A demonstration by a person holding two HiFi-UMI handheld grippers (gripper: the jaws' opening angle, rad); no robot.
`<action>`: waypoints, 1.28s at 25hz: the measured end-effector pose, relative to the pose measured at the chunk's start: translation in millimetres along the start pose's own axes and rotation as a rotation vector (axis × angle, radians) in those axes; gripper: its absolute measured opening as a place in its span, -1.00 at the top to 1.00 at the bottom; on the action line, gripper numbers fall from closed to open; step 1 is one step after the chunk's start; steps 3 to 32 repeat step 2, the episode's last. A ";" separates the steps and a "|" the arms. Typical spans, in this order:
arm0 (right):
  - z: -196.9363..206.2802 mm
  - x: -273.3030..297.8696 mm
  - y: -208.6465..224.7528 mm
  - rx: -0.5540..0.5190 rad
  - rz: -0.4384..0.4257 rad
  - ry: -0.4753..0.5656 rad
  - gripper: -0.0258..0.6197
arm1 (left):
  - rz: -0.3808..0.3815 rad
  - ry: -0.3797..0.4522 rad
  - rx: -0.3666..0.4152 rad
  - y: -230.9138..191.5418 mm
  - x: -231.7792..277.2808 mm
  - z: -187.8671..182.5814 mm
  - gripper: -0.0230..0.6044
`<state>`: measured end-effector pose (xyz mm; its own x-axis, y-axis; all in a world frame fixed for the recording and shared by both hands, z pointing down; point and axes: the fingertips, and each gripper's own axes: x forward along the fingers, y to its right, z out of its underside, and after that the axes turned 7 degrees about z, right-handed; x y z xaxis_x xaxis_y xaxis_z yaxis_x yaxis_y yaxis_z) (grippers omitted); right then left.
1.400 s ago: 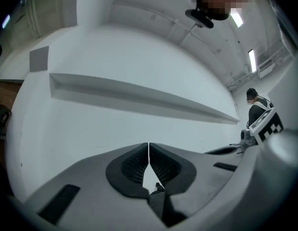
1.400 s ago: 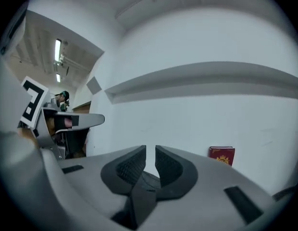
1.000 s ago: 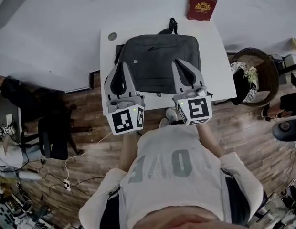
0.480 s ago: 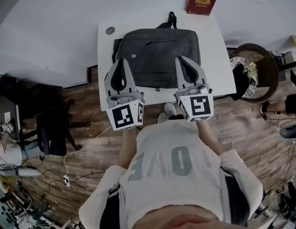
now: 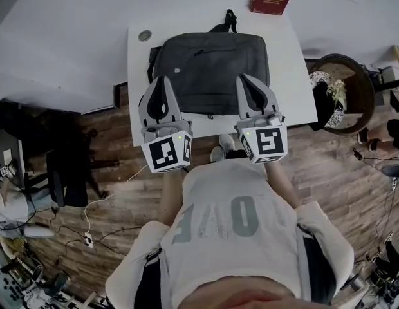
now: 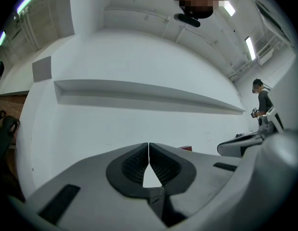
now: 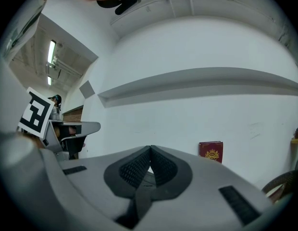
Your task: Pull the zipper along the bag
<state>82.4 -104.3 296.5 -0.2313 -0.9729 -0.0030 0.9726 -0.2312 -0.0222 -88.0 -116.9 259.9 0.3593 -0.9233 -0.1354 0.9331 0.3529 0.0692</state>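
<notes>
Bag: dark grey rectangular fabric bag point(image 5: 209, 69), upper centre, flat on the white table point(image 5: 136, 118); long axis left-right, handle toward the top edge.
Left gripper point(image 5: 164, 78): jaws together, empty, at the bag's lower left.
Right gripper point(image 5: 243, 76): jaws together, empty, at the bag's lower right.

White lettered T-shirt point(image 5: 231, 227); grey left gripper point(image 5: 164, 79) and right gripper point(image 5: 244, 77) bear marker cubes point(image 5: 166, 154).

A white table point(image 5: 296, 76) stands on a wooden plank floor point(image 5: 122, 192). A dark grey bag point(image 5: 209, 69) lies flat across its middle, filling most of the top. A small round grey disc point(image 5: 145, 36) sits near the far left corner, apart from the bag.
</notes>
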 end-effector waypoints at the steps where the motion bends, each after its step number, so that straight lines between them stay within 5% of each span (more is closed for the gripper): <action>1: 1.0 0.1 0.4 -0.001 0.001 -0.002 0.83 | 0.000 -0.002 0.001 -0.2 0.1 1.0 0.83; 32: 2.0 0.3 0.8 -0.003 0.002 -0.004 0.83 | -0.001 -0.004 0.001 -0.4 0.3 2.1 0.83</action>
